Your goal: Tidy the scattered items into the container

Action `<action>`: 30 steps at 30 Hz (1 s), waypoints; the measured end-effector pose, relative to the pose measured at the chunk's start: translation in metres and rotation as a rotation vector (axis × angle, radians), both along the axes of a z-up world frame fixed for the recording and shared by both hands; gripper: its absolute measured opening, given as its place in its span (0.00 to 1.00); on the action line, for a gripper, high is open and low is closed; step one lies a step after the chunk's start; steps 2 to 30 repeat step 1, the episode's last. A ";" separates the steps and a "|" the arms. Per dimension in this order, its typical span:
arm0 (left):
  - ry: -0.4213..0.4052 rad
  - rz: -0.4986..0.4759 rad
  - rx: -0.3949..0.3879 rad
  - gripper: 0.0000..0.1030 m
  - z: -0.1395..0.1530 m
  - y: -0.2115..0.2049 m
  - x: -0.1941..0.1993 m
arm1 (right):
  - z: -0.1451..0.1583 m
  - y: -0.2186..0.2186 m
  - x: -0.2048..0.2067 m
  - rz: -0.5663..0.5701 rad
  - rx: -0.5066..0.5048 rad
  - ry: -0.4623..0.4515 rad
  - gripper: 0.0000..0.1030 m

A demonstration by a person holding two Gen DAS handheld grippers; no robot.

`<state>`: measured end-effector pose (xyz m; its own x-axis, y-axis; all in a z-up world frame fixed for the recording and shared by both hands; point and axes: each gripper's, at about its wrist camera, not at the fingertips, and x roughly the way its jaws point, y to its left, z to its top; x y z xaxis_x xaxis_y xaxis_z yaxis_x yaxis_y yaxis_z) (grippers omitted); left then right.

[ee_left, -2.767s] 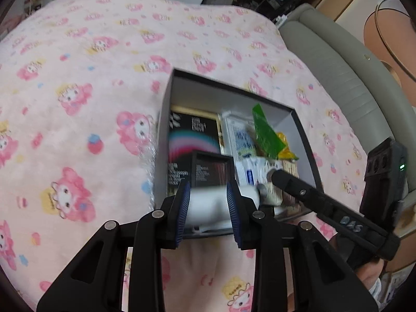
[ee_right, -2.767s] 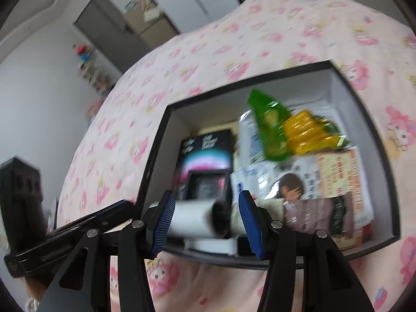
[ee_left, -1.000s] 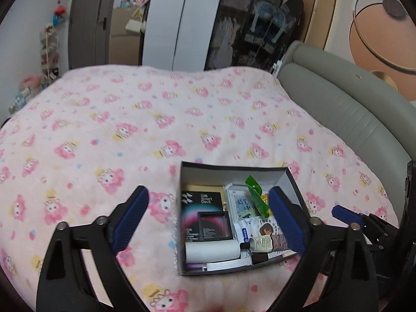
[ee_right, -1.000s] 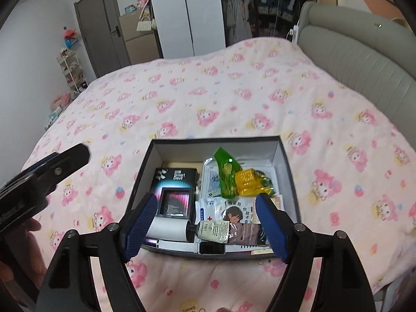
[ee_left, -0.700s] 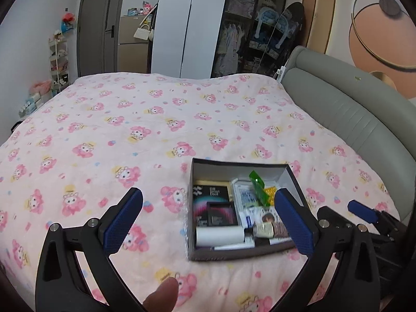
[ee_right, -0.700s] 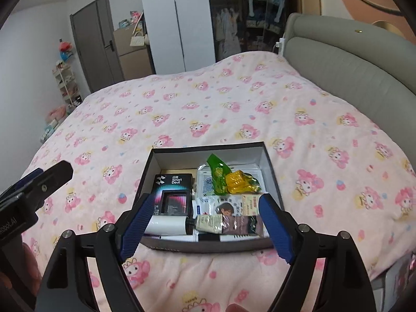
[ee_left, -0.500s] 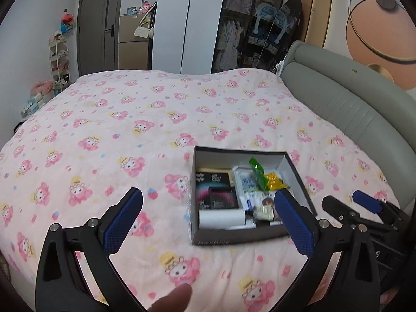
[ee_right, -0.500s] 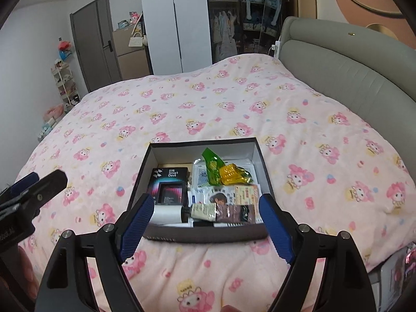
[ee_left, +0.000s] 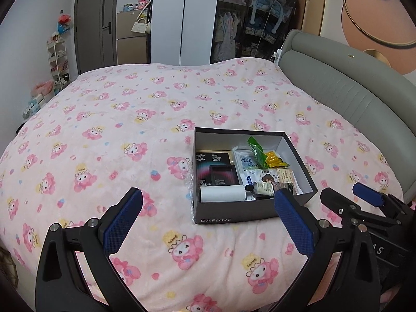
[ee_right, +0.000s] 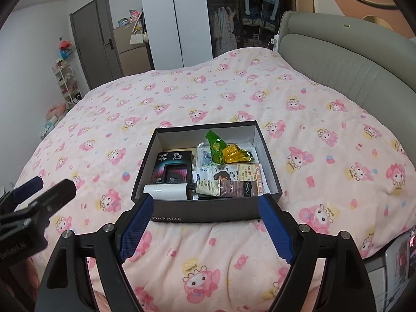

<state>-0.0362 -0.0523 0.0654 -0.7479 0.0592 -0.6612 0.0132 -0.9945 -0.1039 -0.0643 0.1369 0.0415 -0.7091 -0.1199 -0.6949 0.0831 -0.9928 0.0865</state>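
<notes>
A: How many containers are on the bed (ee_left: 109, 135)?

B: One, a dark box (ee_left: 228, 212) marked DAPHNE, open-topped, on the pink patterned blanket toward the near edge of the bed, with a grey headboard (ee_left: 338, 88) off to the right.

A: And what lies in it?

B: Counted from the right wrist view: one white roll (ee_right: 166, 191) along the near wall, one tube (ee_right: 208, 187) just to its right with a dark cap, one brown sachet (ee_right: 239, 188) beside that, one black carton (ee_right: 173, 167) reading Smart Devil at the left, one green packet (ee_right: 215, 145), one yellow packet (ee_right: 235, 153) touching it, and several flat paper packets (ee_right: 228, 171) beneath, too overlapped to count.

A: How do the two tools stand?

B: The left tool (ee_left: 208, 223) has its jaws spread wide with nothing between the blue pads. The right tool (ee_right: 205, 227) is also wide; its jaws have just been opening, and nothing is between them. Both hang over the blanket on the near side of the box, apart from it.

A: Anything loose on the blanket?

B: Only a bit of clear crinkled plastic (ee_left: 189, 182) against the box's left wall.
</notes>
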 end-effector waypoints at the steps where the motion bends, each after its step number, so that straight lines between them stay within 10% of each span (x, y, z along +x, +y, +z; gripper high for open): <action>1: -0.002 -0.003 -0.004 0.99 0.000 0.001 -0.001 | 0.000 0.000 0.000 -0.001 0.001 -0.001 0.79; 30: -0.002 -0.003 -0.004 0.99 0.000 0.001 -0.001 | 0.000 0.000 0.000 -0.001 0.001 -0.001 0.79</action>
